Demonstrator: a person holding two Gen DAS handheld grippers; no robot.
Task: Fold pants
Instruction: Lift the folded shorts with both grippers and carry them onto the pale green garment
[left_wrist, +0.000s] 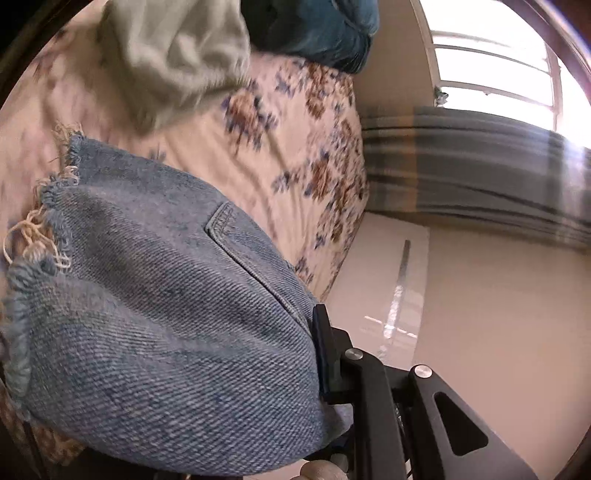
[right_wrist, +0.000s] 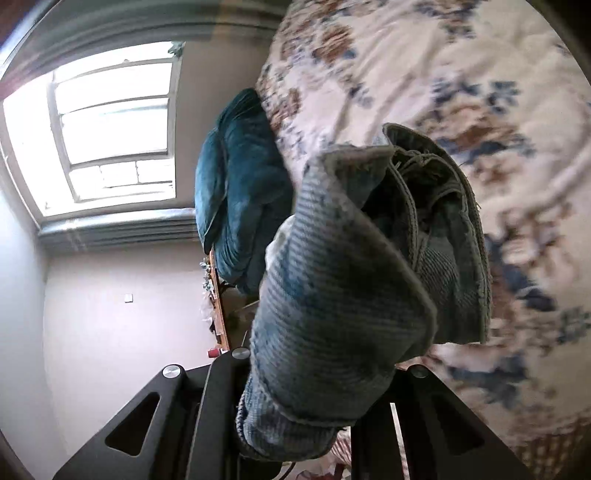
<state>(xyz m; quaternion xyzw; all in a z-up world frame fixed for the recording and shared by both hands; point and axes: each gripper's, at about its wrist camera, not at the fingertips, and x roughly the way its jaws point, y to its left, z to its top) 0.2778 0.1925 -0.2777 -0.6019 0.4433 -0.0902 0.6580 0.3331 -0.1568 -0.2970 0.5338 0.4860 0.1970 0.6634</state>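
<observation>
Both tools, left (left_wrist: 325, 373) and right (right_wrist: 314, 398), clamped on jeans (left_wrist: 166, 314); denim hangs toward bed (left_wrist: 258, 155) at 11 o'clock.

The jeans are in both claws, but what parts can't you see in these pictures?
- Left wrist view: the jeans cover the left claw; only one finger shows.
- Right wrist view: bunched denim hides the right claw fingertips.
- Both views: the jeans' full shape is cut off by the edges.
- The floral bedspread is blurred.
</observation>
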